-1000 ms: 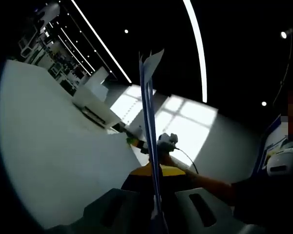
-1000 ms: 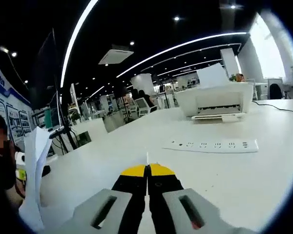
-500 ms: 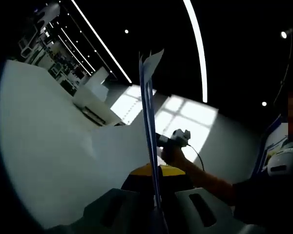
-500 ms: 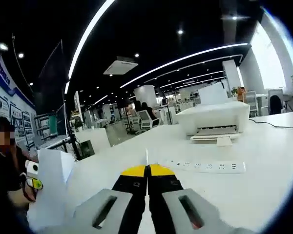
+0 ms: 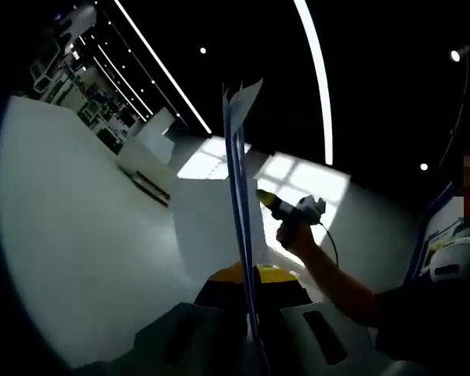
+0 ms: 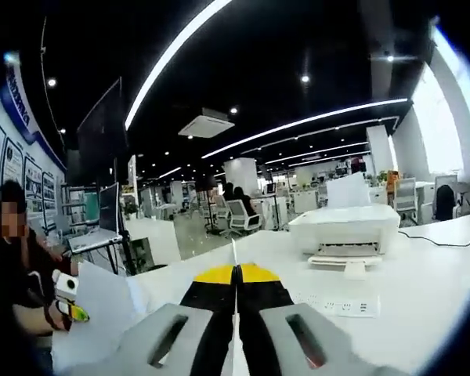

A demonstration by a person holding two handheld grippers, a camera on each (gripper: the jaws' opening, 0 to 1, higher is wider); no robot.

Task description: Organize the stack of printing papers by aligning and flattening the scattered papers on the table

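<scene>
My left gripper (image 5: 249,313) has its jaws pressed together on the stack of papers (image 5: 239,196), which stands on edge and runs from the bottom centre of the left gripper view up toward the top centre, its sheets fanned apart a little at the top corner. I judge I hold it upright like this so the loose edges can be knocked level against the table (image 5: 86,235) and then laid flat. My right gripper (image 6: 236,301), seen in the right gripper view, has its yellow-tipped jaws closed together with a thin sheet edge (image 6: 234,258) rising from the seam, so it seems to pinch paper too, though I cannot tell how much. At the lower left of that view the papers show as a white slab beside my sleeve. A printer (image 6: 345,235) and a power strip (image 6: 337,305) sit on the table at right. The blue wall posters (image 6: 4,149) at upper left carry writing too small to read.
</scene>
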